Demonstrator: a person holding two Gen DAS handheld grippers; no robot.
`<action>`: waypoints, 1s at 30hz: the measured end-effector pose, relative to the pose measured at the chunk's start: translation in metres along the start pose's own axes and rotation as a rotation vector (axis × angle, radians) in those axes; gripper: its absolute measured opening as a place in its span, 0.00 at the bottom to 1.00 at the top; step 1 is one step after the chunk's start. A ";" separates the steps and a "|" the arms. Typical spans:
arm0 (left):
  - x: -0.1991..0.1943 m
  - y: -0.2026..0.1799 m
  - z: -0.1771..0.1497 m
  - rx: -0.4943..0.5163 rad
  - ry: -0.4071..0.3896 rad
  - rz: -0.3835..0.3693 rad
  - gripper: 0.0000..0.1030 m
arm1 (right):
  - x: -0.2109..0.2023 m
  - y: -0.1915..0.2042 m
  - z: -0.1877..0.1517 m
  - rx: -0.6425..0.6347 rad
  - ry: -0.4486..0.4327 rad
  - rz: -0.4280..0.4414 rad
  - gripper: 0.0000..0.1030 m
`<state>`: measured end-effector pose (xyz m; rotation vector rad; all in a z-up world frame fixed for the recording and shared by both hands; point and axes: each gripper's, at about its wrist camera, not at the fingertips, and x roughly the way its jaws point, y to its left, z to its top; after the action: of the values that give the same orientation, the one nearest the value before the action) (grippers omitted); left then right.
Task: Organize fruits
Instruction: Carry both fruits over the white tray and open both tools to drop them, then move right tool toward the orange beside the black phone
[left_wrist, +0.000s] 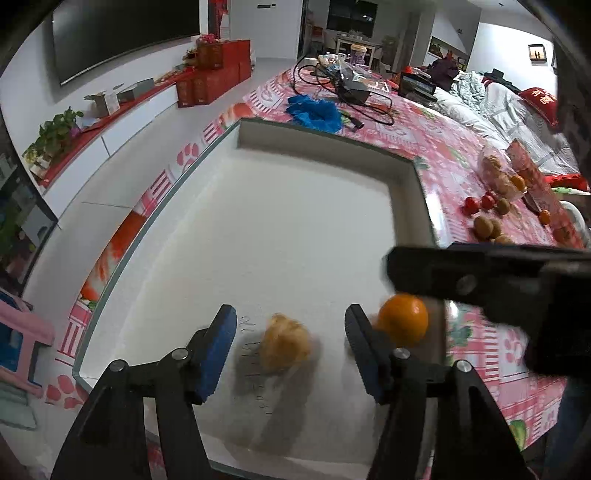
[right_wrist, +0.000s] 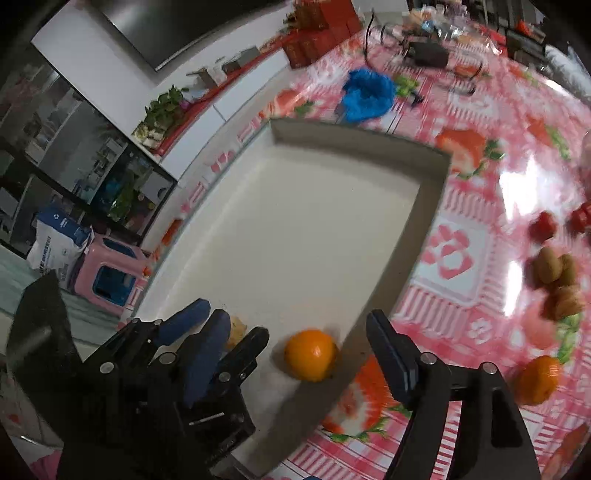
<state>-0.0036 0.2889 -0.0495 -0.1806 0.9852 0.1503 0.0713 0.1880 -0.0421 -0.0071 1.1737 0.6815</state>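
Your white tray (left_wrist: 295, 206) is holding two fruits at its near end: an orange (right_wrist: 311, 354) at 6 o'clock, a pale yellowish fruit (left_wrist: 285, 347) just beside it. Your left tool (left_wrist: 291, 328) is standing spread around the yellowish fruit, pads apart from it; your right tool (right_wrist: 295, 347) is gaping around the orange. Only the right view is showing a loose orange (right_wrist: 537, 380) at 4 o'clock on the pink-patterned desk (right_wrist: 461, 236); the left view's showing a sofa (left_wrist: 491, 107) at 1 o'clock.

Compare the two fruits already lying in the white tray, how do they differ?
The orange is bright orange, smooth and round; the pale fruit is dull yellow-tan, lumpy and irregular, too blurred to name. The orange lies close to the right-hand wall of the white tray, the pale fruit farther in. Each lies between open fingers: the orange before the right gripper, the pale fruit before the left gripper. Both rest on the tray floor.
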 end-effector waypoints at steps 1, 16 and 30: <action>-0.002 -0.003 0.003 0.003 0.000 -0.005 0.63 | -0.009 -0.003 0.001 -0.003 -0.015 -0.023 0.75; -0.120 -0.119 0.094 0.208 -0.168 -0.258 0.77 | -0.226 -0.122 0.013 0.211 -0.323 -0.221 0.97; -0.075 -0.168 0.110 0.206 -0.088 -0.263 0.80 | -0.256 -0.302 -0.001 0.460 -0.323 -0.507 0.99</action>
<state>0.0797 0.1454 0.0864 -0.1126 0.8746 -0.1824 0.1653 -0.1795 0.0728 0.1804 0.9390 -0.0442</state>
